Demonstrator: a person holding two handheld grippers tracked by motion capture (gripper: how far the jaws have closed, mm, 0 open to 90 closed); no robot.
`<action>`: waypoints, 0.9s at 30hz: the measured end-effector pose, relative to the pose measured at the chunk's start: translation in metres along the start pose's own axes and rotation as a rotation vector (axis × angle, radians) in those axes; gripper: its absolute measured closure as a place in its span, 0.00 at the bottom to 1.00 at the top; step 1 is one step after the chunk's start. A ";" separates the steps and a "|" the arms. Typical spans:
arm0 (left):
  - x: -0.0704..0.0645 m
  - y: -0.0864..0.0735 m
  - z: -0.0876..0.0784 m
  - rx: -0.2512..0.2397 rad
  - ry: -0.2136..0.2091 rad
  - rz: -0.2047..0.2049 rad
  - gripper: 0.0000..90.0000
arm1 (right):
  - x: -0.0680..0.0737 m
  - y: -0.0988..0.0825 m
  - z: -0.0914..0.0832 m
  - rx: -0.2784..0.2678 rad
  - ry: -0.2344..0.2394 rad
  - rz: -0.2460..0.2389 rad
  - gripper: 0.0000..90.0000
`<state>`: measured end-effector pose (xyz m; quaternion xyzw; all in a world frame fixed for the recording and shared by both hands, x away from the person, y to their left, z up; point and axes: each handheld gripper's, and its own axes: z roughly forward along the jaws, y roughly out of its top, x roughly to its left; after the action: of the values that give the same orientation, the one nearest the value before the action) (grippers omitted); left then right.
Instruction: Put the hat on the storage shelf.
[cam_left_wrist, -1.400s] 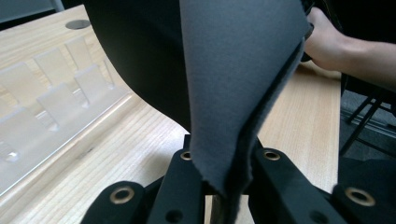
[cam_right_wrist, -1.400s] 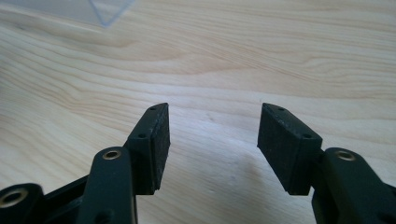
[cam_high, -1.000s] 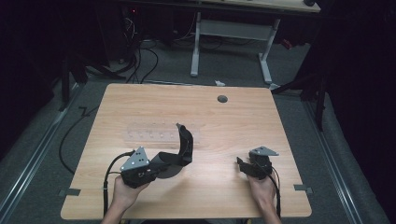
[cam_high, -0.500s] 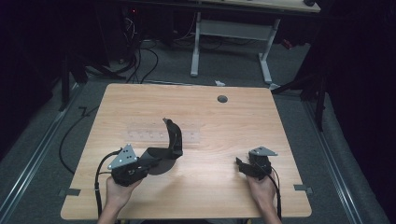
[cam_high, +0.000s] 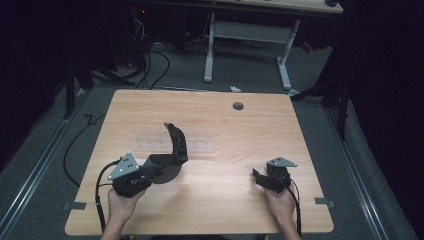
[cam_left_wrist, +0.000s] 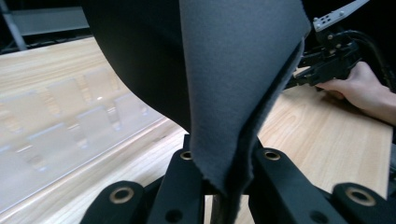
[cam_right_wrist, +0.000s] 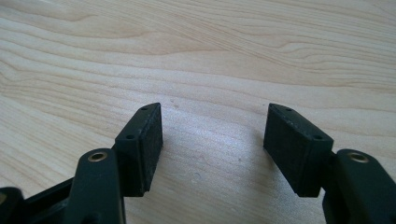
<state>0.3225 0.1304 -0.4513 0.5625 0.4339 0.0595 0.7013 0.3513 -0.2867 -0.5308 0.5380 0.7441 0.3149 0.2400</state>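
A dark grey flexible sheet (cam_high: 175, 147) curls upward from the table, one edge pinched in my left gripper (cam_high: 150, 172) at the front left. In the left gripper view the sheet (cam_left_wrist: 224, 70) rises between the closed jaws of that gripper (cam_left_wrist: 219, 179), which is shut on it. My right gripper (cam_high: 257, 176) rests at the front right, held by a hand. Its jaws have just been opening; in the right gripper view the gripper (cam_right_wrist: 212, 135) stands open over bare wood with nothing between its pads (cam_right_wrist: 149, 140).
A clear plastic strip (cam_high: 195, 146) lies flat on the wooden table (cam_high: 240, 135) behind the sheet, also visible as a clear strip (cam_left_wrist: 70, 126) close up. A round cable hole (cam_high: 238, 106) sits near the far edge. Desk legs and cables lie beyond.
My left gripper has moved to the left with the sheet still pinched in it. The right hand has stayed where it was.
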 end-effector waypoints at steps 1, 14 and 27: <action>0.001 0.001 0.000 -0.003 0.006 -0.005 0.96 | 0.000 0.000 0.000 0.000 0.000 0.002 0.42; 0.003 0.022 0.001 -0.059 0.044 -0.021 0.96 | 0.000 0.000 0.000 0.002 0.007 -0.006 0.40; 0.008 0.040 -0.002 -0.089 0.072 -0.004 0.96 | 0.000 0.000 0.000 0.002 0.010 -0.005 0.39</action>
<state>0.3424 0.1507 -0.4219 0.5274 0.4568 0.0973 0.7098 0.3515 -0.2868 -0.5309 0.5350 0.7468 0.3162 0.2366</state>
